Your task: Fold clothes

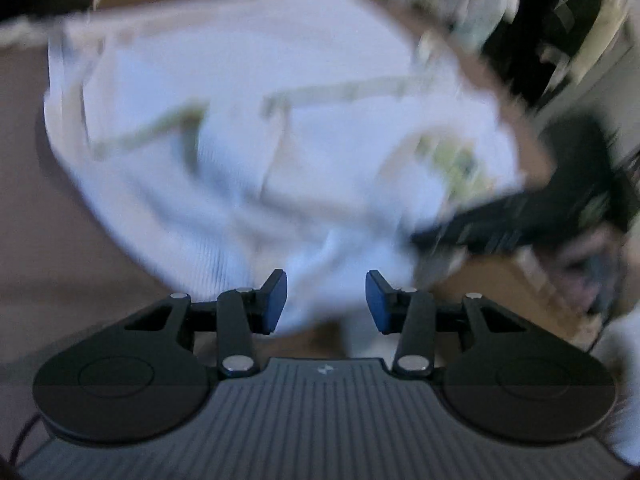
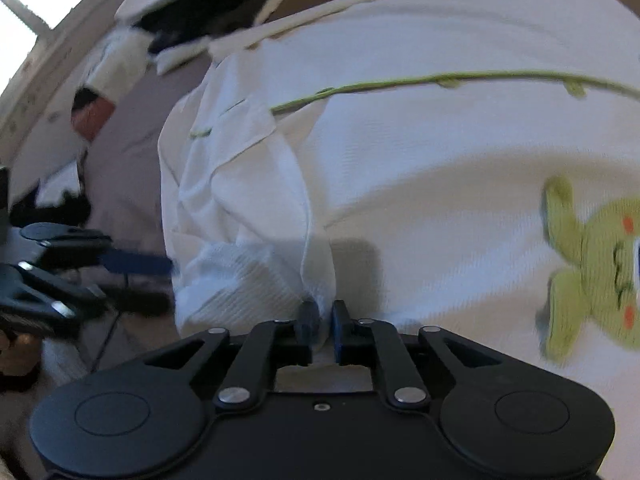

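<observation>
Right gripper (image 2: 322, 326) jaws pinch white garment (image 2: 420, 168); left gripper (image 1: 326, 300) jaws gape, empty.

The garment (image 2: 420, 168) is spread out on the bed (image 2: 132, 160). Right gripper (image 2: 322, 330) sits at its near edge, pinching a fold. Left gripper (image 1: 326, 300) is off to the left, with more clothes (image 2: 180, 12) piled behind.

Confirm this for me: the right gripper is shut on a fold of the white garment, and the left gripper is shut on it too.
Half right. The right gripper is shut on a fold of the white garment, as the right wrist view shows. The left gripper is open: in the left wrist view its jaws stand apart, holding nothing.
</observation>
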Tool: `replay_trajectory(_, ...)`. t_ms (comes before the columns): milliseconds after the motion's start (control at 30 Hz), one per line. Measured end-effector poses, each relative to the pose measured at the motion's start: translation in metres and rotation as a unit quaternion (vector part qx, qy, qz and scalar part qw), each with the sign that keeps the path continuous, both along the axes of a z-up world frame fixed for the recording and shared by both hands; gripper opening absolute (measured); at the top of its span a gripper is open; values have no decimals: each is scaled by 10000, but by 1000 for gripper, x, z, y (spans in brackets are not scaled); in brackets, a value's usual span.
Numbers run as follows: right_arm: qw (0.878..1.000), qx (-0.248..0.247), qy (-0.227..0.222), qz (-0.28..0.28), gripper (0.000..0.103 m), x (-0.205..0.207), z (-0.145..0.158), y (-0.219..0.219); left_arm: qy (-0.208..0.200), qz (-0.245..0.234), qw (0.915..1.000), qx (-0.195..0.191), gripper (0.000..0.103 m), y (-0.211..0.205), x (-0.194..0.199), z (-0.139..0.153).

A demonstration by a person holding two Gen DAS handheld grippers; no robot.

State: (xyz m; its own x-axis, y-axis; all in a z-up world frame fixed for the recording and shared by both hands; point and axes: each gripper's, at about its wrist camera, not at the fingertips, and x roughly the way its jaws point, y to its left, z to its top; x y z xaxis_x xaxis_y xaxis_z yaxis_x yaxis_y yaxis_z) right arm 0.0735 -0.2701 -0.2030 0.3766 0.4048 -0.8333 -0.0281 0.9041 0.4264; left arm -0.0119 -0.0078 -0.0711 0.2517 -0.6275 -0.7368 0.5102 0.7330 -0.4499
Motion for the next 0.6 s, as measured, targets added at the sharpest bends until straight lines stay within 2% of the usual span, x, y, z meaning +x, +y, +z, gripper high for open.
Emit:
replay_trajectory(67, 9992, 356, 2, -172, 18, -1, -5, -10, -197, 111, 9990, -390, 48, 2, 10, 10)
replay_trajectory(133, 9965, 740, -2, -388, 22, -3, -12, -18, -103, 68, 9984, -547, 48, -8, 22, 4)
replay_trajectory(267, 9883, 1351, -98, -706, 23, -5, -18, -28, 13, -125, 9994, -327, 51, -16, 14, -8)
replay_trajectory(300, 9866, 1451, -164, -732, 23, -6, -18, -29, 42, -173, 9995, -272, 48, -18, 11, -11)
replay_trajectory(333, 9859, 1485, -220, -732, 23, -7, -17, -29, 71, -221, 9995, -217, 35, -19, 9, -14)
replay_trajectory(367, 9853, 1518, -281, -732, 23, -7, -17, -29, 100, -269, 9995, -162, 1, -21, 7, -17)
replay_trajectory(467, 9824, 1636, -521, -734, 23, -9, -11, -31, 173, -396, 9991, -5, 3, -26, 0, -24)
replay_trajectory(567, 9805, 1672, -737, -718, 26, -8, -2, -36, -293, 146, 9995, 50, 3, 9, -37, 20)
replay_trajectory(600, 9810, 1615, -816, -694, 27, -8, 2, -37, -333, 343, 9988, 81, 3, 21, -48, 27)
